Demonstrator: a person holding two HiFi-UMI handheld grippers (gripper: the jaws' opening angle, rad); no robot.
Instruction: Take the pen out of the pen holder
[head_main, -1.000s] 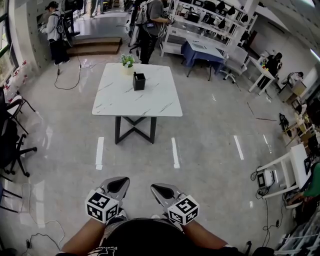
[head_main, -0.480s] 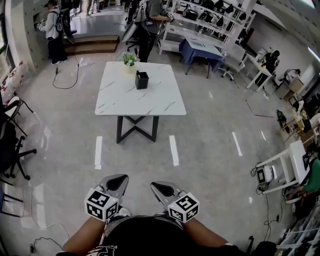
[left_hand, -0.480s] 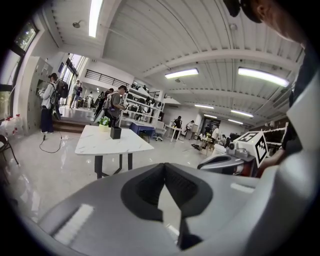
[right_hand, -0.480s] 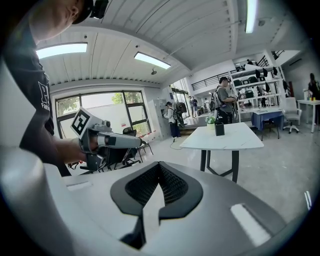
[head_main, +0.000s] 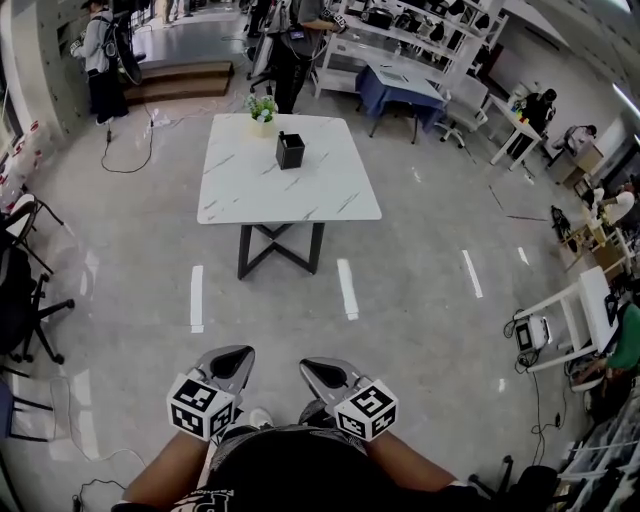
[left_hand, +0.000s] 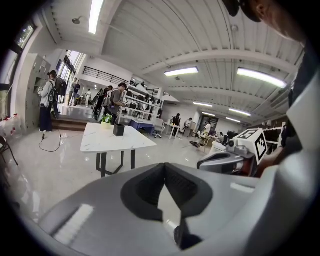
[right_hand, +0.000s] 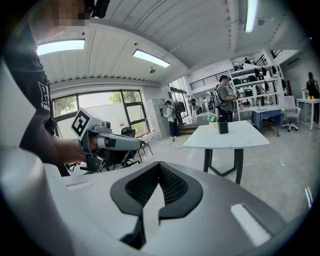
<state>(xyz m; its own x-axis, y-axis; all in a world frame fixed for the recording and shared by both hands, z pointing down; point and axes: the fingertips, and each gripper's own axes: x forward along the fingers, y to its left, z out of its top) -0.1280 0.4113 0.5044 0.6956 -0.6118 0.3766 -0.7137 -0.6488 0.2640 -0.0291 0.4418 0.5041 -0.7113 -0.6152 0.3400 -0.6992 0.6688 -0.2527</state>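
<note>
The black pen holder (head_main: 291, 150) stands far ahead on a white marble table (head_main: 290, 195); no pen can be made out at this distance. My left gripper (head_main: 228, 362) and right gripper (head_main: 322, 375) are held close to my body, well short of the table, both shut and holding nothing. In the left gripper view, past the gripper's (left_hand: 164, 165) touching jaws, the pen holder (left_hand: 119, 130) and table (left_hand: 112, 140) are small. The right gripper view shows its gripper (right_hand: 158, 163) shut, with the pen holder (right_hand: 223, 127) on the table (right_hand: 230, 137).
A small potted plant (head_main: 262, 108) sits at the table's far edge. White strips (head_main: 196, 298) mark the floor between me and the table. Black chairs (head_main: 20, 280) stand at the left and desks (head_main: 575, 330) at the right. People (head_main: 98, 60) stand at the back.
The view has drifted: the table and pen holder now sit slightly further right and look a little larger. Both grippers stay shut in front of my body.
</note>
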